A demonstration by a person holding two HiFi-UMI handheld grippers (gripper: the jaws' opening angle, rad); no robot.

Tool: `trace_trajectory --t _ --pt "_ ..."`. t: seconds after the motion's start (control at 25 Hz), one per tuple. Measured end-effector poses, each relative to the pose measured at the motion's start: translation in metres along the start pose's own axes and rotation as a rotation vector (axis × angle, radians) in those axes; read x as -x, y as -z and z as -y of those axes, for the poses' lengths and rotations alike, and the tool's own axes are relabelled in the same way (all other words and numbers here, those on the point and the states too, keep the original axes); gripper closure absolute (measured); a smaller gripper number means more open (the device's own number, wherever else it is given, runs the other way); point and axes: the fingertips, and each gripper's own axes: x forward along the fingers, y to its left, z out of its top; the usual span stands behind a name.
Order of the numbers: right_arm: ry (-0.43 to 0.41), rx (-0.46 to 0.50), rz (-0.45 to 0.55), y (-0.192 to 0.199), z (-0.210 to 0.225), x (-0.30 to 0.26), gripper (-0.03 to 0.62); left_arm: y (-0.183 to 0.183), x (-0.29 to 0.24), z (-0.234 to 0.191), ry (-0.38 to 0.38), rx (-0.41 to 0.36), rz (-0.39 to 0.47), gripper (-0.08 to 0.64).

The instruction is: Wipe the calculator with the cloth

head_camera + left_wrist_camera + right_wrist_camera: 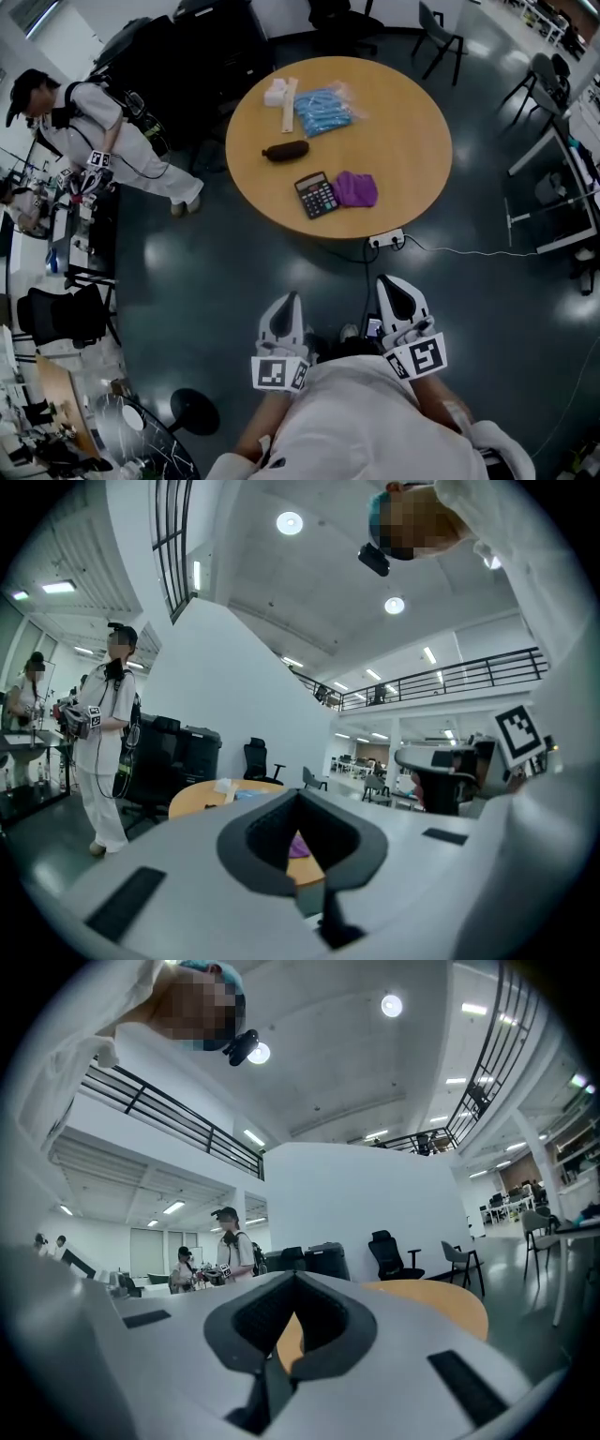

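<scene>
The round table (412, 141) stands in the middle of an open hall, and everything for the job lies on it. The calculator (316, 195) lies flat close to the table's near edge, the side where the person with the grippers stands. The purple cloth (356, 188) lies bunched right against the calculator's right side. Nothing touches either of them.

Further in, toward the table's middle, lies a dark brown oblong thing (285, 150). Beyond that, at the far side of the table, is a clear bag of blue pieces (323, 110), with some white bits (281, 92) just to its left by the rim.

Both grippers are off the table, over the dark floor on its near side, well apart from the calculator and pointing toward the table. The left gripper (292, 300) has its jaws pressed together with nothing between them; through the gap in its frame the cloth shows far off on the tabletop. The right gripper (388, 284) is clenched the same way, empty, with only the table's wooden edge beyond it.

On the floor just off the table's near edge sits a white power strip (386, 239), its cable (469, 251) trailing away to the right. Another person (103, 141) in white stands well off to the table's left, beside dark cabinets (202, 47) at its far left.
</scene>
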Motion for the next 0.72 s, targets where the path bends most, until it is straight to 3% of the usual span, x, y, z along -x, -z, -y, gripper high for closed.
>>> trace_trajectory --t 0.36,0.72 --pt "0.015 -0.014 -0.001 0.008 0.027 -0.058 0.576 -0.003 -0.056 -0.039 -0.003 0.007 -0.020 0.554" --pt "0.113 -0.016 -0.015 0.013 0.053 -0.155 0.575 -0.018 -0.166 -0.107 0.131 0.006 -0.028 0.554"
